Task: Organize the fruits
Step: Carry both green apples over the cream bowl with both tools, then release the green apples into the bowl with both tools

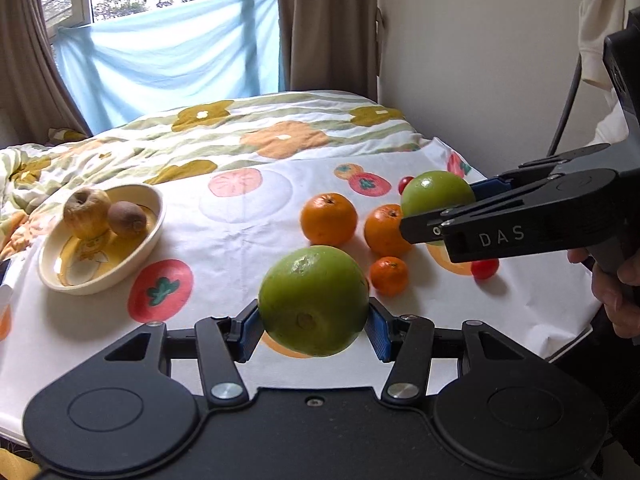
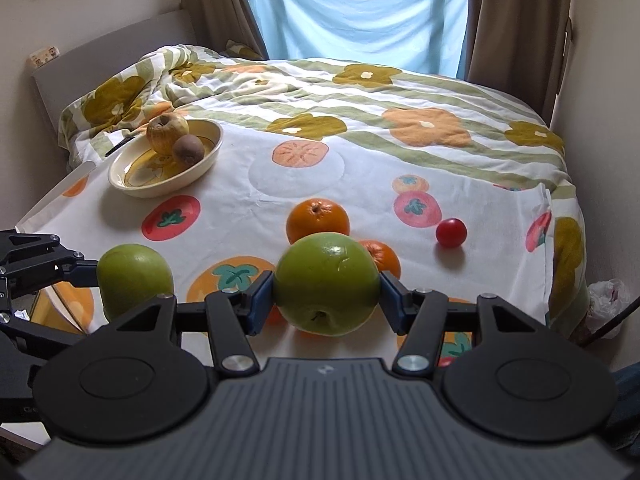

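Observation:
My left gripper (image 1: 314, 322) is shut on a green apple (image 1: 313, 300) and holds it above the white fruit-print cloth (image 1: 240, 240). My right gripper (image 2: 326, 300) is shut on a second green apple (image 2: 326, 284); it also shows in the left wrist view (image 1: 436, 194), to the right. Two oranges (image 1: 329, 219) (image 1: 385, 230), a small mandarin (image 1: 389, 275) and cherry tomatoes (image 1: 485, 268) (image 2: 451, 232) lie on the cloth. A cream bowl (image 1: 132, 254) at the far left holds a wrinkled yellow apple (image 1: 86, 212) and a kiwi (image 1: 127, 218).
The cloth lies over a bed with a floral duvet (image 2: 400, 112). A wall (image 1: 480, 60) runs along the right side. Curtains and a blue sheet (image 2: 360, 12) hang at the window behind. The bed's right edge drops off near a plastic bag (image 2: 606, 296).

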A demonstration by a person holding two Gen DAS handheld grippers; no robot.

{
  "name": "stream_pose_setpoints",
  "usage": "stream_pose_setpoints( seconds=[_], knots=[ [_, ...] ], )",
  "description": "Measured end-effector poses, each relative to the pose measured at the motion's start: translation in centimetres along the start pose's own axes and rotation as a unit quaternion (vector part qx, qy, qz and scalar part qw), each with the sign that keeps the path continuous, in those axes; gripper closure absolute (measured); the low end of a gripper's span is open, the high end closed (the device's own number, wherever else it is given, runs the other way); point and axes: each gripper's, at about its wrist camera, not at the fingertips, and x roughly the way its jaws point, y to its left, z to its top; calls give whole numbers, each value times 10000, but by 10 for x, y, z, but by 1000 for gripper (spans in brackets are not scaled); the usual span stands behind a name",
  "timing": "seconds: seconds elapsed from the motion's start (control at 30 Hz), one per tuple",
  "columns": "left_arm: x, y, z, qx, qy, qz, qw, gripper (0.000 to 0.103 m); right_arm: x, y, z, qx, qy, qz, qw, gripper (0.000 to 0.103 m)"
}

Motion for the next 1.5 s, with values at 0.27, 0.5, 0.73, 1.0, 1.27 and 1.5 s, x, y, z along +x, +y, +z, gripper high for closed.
stream_pose_setpoints(
  seconds=[0.27, 0.5, 0.73, 1.0, 1.27, 1.5],
  knots=[
    [-23, 69, 10, -287, -146, 386, 9987, 46, 12, 59, 36, -81, -50, 221, 9997, 32],
    [-29, 138, 19, -390, -210, 608, 9972, 46, 37, 118, 72, -126, -132, 414, 9990, 32],
    [-19, 202, 34, -286, -235, 654, 9972, 46, 72, 166, 104, -20, -164, 448, 9989, 32],
    [16, 262, 43, -56, -136, 579, 9982, 46, 118, 199, 130, 147, -82, 316, 9994, 32],
    [73, 296, 49, 241, 183, 401, 9987, 46, 163, 210, 135, 467, 87, 90, 9988, 32],
    [113, 303, 47, 440, 560, 232, 9972, 46, 186, 211, 133, 662, 250, -32, 9975, 32]
  ],
)
